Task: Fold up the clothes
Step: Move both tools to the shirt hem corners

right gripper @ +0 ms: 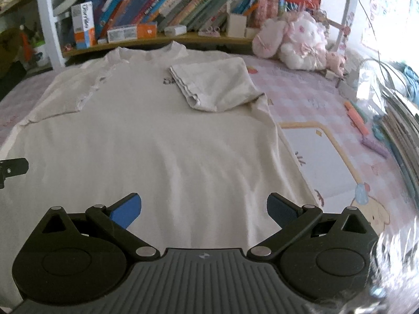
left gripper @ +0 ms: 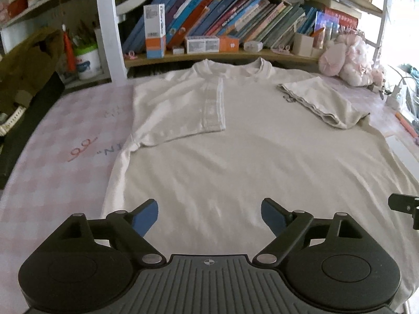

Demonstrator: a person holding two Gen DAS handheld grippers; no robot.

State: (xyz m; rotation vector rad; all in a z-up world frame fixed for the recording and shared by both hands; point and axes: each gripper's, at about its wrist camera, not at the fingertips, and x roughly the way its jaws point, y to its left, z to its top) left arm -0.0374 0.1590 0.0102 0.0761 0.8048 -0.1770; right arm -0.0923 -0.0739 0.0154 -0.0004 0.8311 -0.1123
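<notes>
The cream T-shirt (left gripper: 209, 157) is lying flat on the pink checked cover (left gripper: 65, 136), both sleeves folded inward, hem cut off at 6 o'clock. Left gripper (left gripper: 209, 216) and right gripper (right gripper: 204, 210) are hovering released, grasping nothing. Books (left gripper: 222, 13) are filling the shelf at 12 o'clock.

Shirt (left gripper: 235, 144) lies flat, low, with open air above it for both grippers. Far edge blocked by bookshelf (left gripper: 222, 55) with boxes (left gripper: 201, 44) at the collar. Plush toys (right gripper: 301, 39) crowd the far right corner. Markers (right gripper: 356, 120) and stacked books (right gripper: 403, 130) line the right side. Dark bag (left gripper: 28, 78) bounds the left.
</notes>
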